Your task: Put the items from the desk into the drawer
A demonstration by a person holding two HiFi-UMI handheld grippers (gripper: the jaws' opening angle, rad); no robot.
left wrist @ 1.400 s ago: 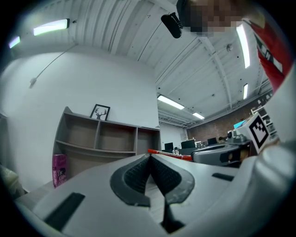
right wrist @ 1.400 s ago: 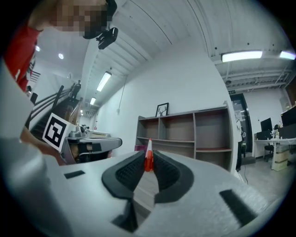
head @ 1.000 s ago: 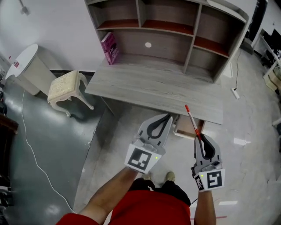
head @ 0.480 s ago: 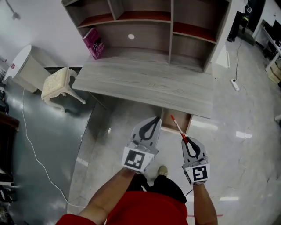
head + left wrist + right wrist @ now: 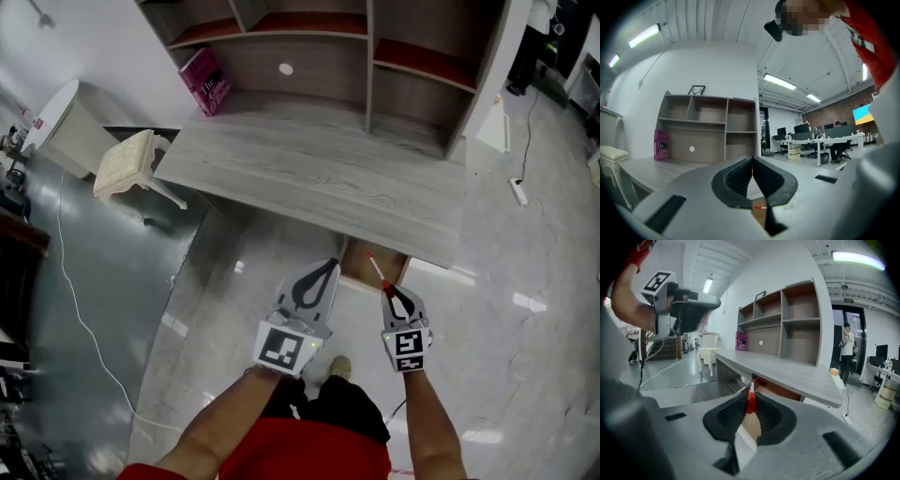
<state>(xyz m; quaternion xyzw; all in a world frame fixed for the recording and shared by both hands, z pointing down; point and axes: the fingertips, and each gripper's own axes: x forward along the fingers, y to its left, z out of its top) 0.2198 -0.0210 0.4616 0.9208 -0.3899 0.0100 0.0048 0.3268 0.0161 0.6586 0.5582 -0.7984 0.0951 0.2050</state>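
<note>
Well, grey surface point(image 5: 309, 183) holds a pink book point(image 5: 204, 81) by the shelves point(image 5: 370, 56); right claw point(image 5: 393, 292) is clamped on a red pen point(image 5: 376, 267) near the open drawer point(image 5: 354, 265), and left claw point(image 5: 330, 264) is pressed together, empty.

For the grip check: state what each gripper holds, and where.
Right gripper clamps the red-and-white pen by its rear end; left gripper is shut, empty.

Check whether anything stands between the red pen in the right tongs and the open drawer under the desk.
Nothing visible does. The red pen held in the right tongs points at the open drawer, with no object between them.
</note>
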